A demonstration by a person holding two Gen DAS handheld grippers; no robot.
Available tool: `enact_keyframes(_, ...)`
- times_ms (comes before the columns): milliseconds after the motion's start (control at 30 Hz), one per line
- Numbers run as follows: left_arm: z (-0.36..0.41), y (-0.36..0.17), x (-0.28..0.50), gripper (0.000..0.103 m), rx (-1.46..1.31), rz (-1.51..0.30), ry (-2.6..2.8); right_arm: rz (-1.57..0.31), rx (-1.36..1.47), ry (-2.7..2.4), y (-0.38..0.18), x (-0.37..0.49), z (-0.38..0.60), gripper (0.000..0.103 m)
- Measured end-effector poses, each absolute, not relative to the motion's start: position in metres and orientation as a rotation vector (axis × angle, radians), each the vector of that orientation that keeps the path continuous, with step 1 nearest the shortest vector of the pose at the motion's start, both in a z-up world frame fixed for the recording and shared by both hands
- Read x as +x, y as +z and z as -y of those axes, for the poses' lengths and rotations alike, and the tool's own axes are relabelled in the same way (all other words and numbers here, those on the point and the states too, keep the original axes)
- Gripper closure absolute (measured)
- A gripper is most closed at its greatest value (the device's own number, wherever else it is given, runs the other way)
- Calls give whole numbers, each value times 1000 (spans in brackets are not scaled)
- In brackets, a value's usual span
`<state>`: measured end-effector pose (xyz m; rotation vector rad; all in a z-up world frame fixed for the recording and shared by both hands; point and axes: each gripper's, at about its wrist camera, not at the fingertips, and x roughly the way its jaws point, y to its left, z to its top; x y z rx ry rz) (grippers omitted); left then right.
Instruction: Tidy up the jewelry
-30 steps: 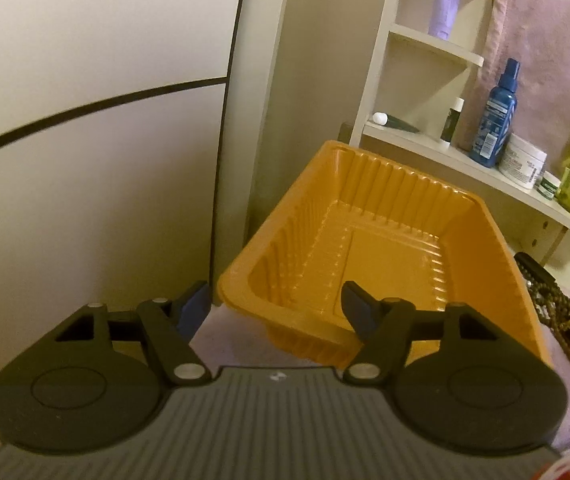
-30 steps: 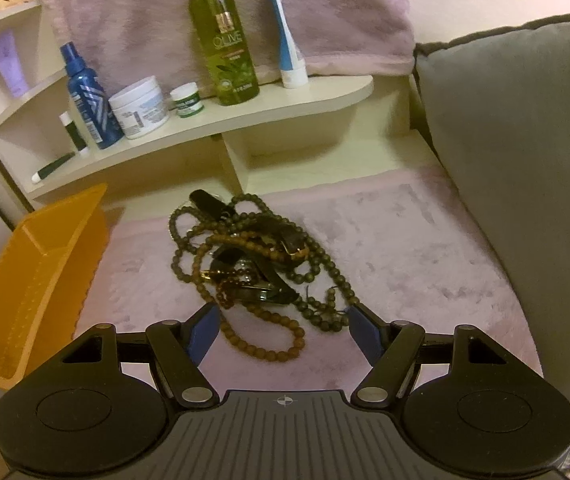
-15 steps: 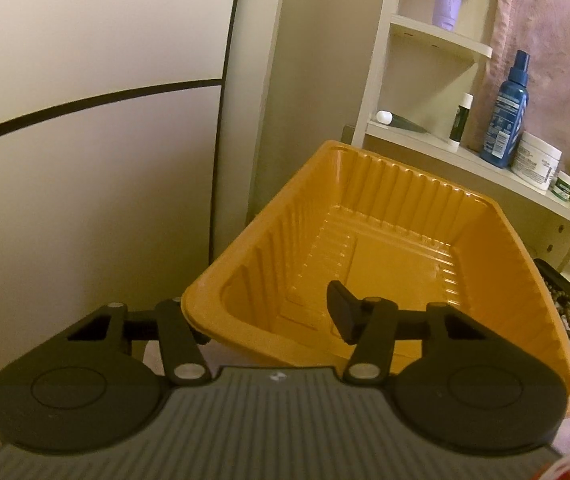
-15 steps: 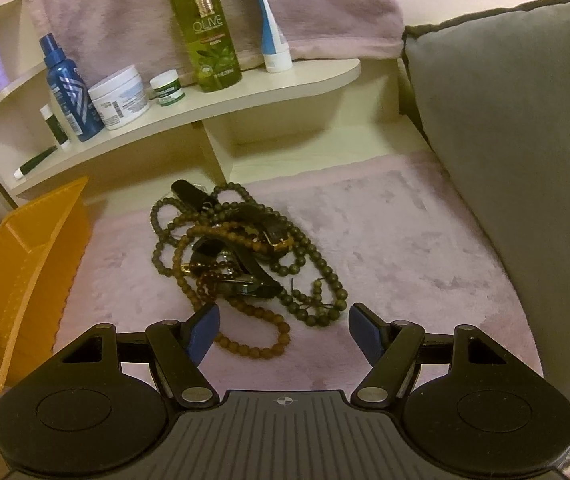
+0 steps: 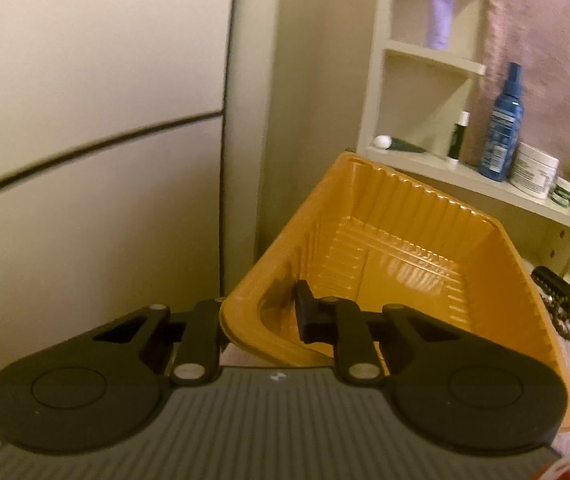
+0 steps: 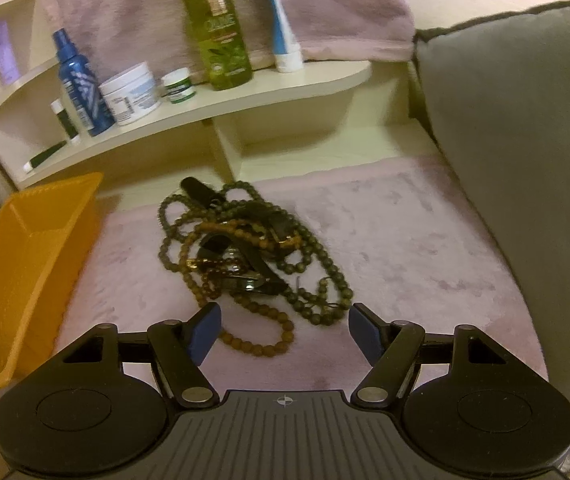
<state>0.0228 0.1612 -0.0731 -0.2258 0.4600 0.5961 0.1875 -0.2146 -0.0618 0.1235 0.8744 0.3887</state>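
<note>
A pale pink plush cover (image 6: 385, 232) spreads over the surface, with a grey cushion (image 6: 525, 152) along its right side and cream shelves (image 6: 245, 92) at the back, where a green bottle (image 6: 217, 28), a blue spray bottle (image 6: 79, 84) and a white jar (image 6: 131, 94) stand in a row. In the middle of the cover lies a tangled pile of jewelry (image 6: 245, 248), dark bead strands wound around black straps. The right gripper (image 6: 285, 330) hovers just in front of the pile, its blue-padded jaws spread wide with nothing between them. Off to the left sits an orange tray (image 5: 405, 248), tipped up at an angle. The left gripper (image 5: 261, 320) has its jaws closed on the tray's near corner, one finger inside the wall and the other outside under the rim
</note>
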Motion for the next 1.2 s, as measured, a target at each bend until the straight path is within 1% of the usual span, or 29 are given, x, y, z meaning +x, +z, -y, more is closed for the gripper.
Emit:
enact_keyframes(267, -151, -55, 27, 88, -106, -448, 577, -821, 83, 496, -59, 181, 193, 33)
enact_keyframes(333, -150, -54, 28, 88, -94, -449, 575, -833, 82, 526, -61, 182, 187, 48)
enact_keyframes(400, -150, -53, 29, 88, -86, -449, 574, -855, 86, 543, -66, 185, 182, 54)
enact_keyframes(467, -149, -52, 29, 88, -85, -450, 574, -867, 89, 547, -70, 187, 176, 58)
enact_keyframes(533, -150, -52, 30, 88, -87, -452, 572, -872, 92, 543, -74, 190, 171, 65)
enact_keyframes(733, -150, -54, 29, 88, -100, -453, 575, -864, 143, 497, -82, 200, 164, 76)
enact_keyframes(867, -151, -53, 30, 88, -106, -454, 578, -873, 181, 464, -88, 207, 160, 82)
enact_keyframes(933, -151, -53, 29, 88, -112, -455, 578, -864, 188, 448, -91, 209, 158, 89)
enact_keyframes(1000, -152, -53, 30, 88, -114, -456, 578, -856, 199, 430, -92, 211, 158, 93)
enact_keyframes(1100, -152, -53, 30, 88, -113, -456, 578, -857, 226, 410, -93, 213, 158, 98)
enact_keyframes(1200, -153, -53, 30, 88, -118, -457, 580, -835, 207, 424, -91, 209, 157, 98)
